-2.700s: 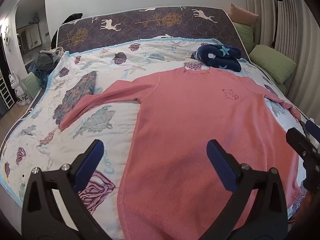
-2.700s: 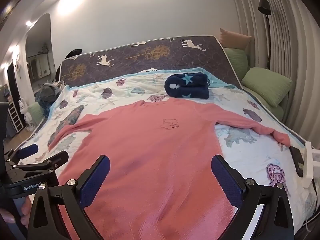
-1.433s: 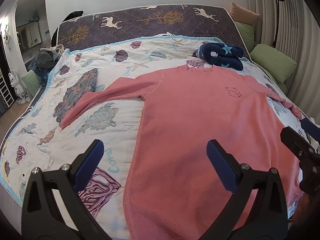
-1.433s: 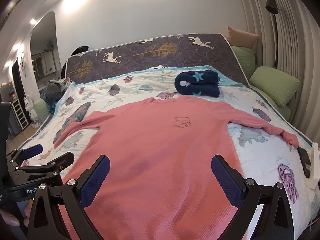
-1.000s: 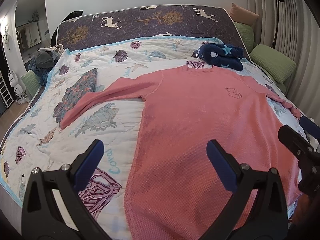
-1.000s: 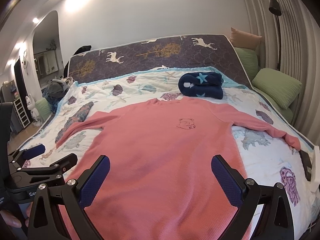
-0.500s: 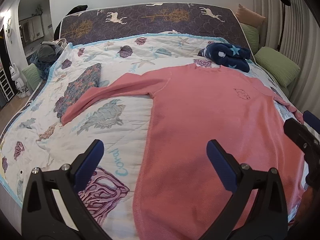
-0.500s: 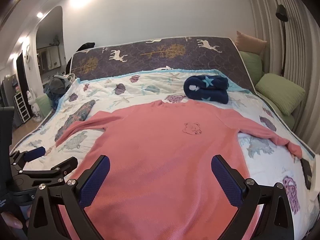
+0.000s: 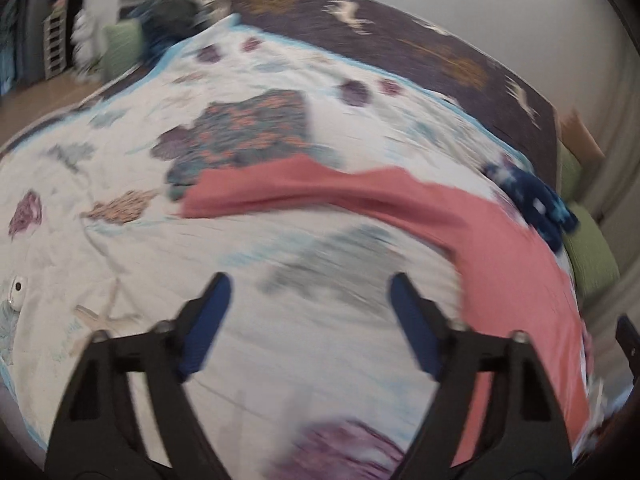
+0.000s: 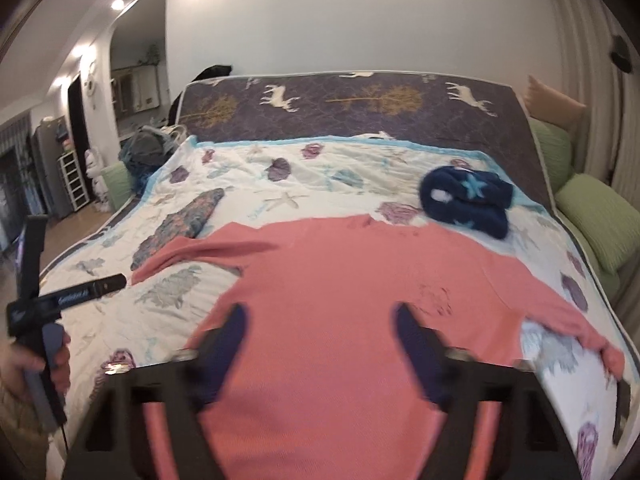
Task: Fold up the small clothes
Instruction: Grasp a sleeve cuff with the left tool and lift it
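Observation:
A pink long-sleeved top (image 10: 340,292) lies flat on the bed, sleeves spread to both sides. My right gripper (image 10: 320,330) hovers over the top's body; its jaws are closing with nothing between them. My left gripper (image 9: 306,312) hangs above bare quilt beside the top's left sleeve (image 9: 304,192). Its jaws are closing too, with nothing between them. In the right wrist view the left gripper (image 10: 116,280) shows at the far left, pointing toward the sleeve's cuff, a hand (image 10: 24,364) holding its handle. The left wrist view is blurred.
A folded navy star-print garment (image 10: 466,200) lies near the head of the bed. A folded patterned cloth (image 10: 180,228) lies left of the sleeve. The shell-print quilt (image 10: 280,176) covers the bed; green pillows (image 10: 592,220) line the right side. A dark flat object (image 10: 622,408) lies at the right edge.
My left gripper has swung leftward off the top's body to the quilt by the left sleeve. Both grippers' jaws have narrowed. The right gripper has shifted slightly over the top.

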